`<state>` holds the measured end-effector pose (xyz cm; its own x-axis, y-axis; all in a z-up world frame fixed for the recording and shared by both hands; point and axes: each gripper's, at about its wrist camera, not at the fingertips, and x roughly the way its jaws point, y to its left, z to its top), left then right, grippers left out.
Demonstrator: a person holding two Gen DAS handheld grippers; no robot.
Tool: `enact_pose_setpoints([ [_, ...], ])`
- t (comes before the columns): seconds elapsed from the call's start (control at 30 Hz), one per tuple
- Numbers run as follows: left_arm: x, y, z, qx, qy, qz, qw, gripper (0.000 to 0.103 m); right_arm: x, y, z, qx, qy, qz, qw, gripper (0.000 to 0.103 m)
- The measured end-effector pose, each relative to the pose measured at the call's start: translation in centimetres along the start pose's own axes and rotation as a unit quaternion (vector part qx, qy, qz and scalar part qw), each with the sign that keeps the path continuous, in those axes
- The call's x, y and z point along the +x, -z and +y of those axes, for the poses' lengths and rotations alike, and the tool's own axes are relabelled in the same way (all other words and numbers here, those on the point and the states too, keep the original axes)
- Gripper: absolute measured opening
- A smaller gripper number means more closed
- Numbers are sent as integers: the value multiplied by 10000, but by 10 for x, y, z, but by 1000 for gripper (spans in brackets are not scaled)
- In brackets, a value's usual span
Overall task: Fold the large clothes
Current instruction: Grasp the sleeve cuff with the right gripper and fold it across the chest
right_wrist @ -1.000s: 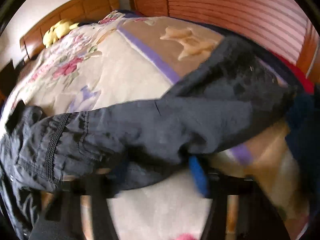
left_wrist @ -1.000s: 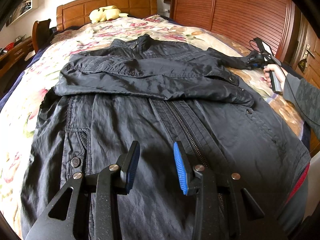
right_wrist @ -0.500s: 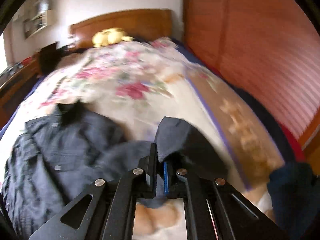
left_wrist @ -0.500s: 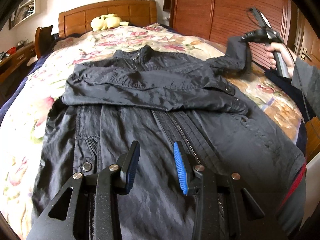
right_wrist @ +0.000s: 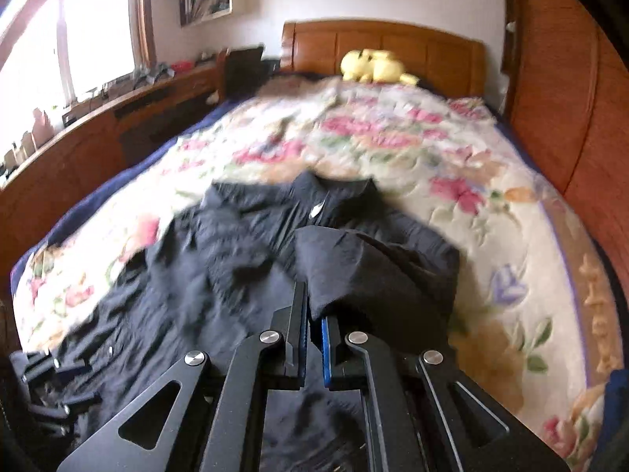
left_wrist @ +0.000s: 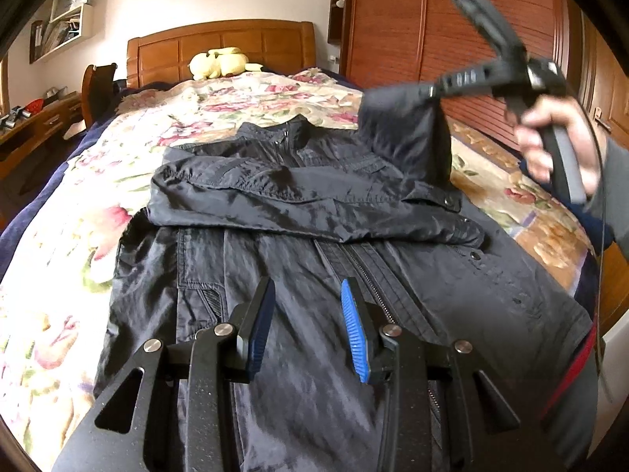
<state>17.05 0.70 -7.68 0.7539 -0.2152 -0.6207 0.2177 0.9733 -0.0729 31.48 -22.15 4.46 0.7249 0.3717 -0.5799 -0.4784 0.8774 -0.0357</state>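
A black jacket (left_wrist: 298,259) lies front up on the floral bedspread (left_wrist: 70,236) of the bed, collar toward the far wooden headboard (left_wrist: 220,49), one sleeve folded across its chest. The right gripper (right_wrist: 312,316), jaws together, is clamped on the cuff of the other sleeve (left_wrist: 409,137) and holds it lifted above the jacket's right shoulder; the left wrist view shows the person's hand (left_wrist: 558,145) on its handle. The left gripper (left_wrist: 306,316) hangs over the near hem beside the zip, jaws apart with nothing between them. A yellow plush toy (left_wrist: 220,63) sits at the headboard, a wooden wardrobe (left_wrist: 452,39) stands along the right side, and a cluttered counter (right_wrist: 118,118) runs under the window on the left.
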Motion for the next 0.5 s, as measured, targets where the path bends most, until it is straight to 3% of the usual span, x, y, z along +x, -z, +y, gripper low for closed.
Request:
enact_pose_setpoints([
  [0.1,-2,-1,0,-3,11,-25,10000,36,18,3,10,-15,-177,380,9991,8],
  [0.13,-2,-1,0,2,17,-29,10000,36,19,6,11,-21,-194,430,9989,14],
  [0.2,-3,-1,-2,25,21,-37,10000,36,25,7,7,32,-318,529,9981,37],
  [0.23,-3,-1,-3,39,27,-43,10000,36,24,13,8,60,-369,581,9976,54],
  [0.27,-3,0,-4,54,43,-49,10000,36,22,15,4,59,-374,573,9976,59],
  [0.5,-2,1,-15,198,212,-21,9996,36,15,61,-22,197,253,535,9981,60],
])
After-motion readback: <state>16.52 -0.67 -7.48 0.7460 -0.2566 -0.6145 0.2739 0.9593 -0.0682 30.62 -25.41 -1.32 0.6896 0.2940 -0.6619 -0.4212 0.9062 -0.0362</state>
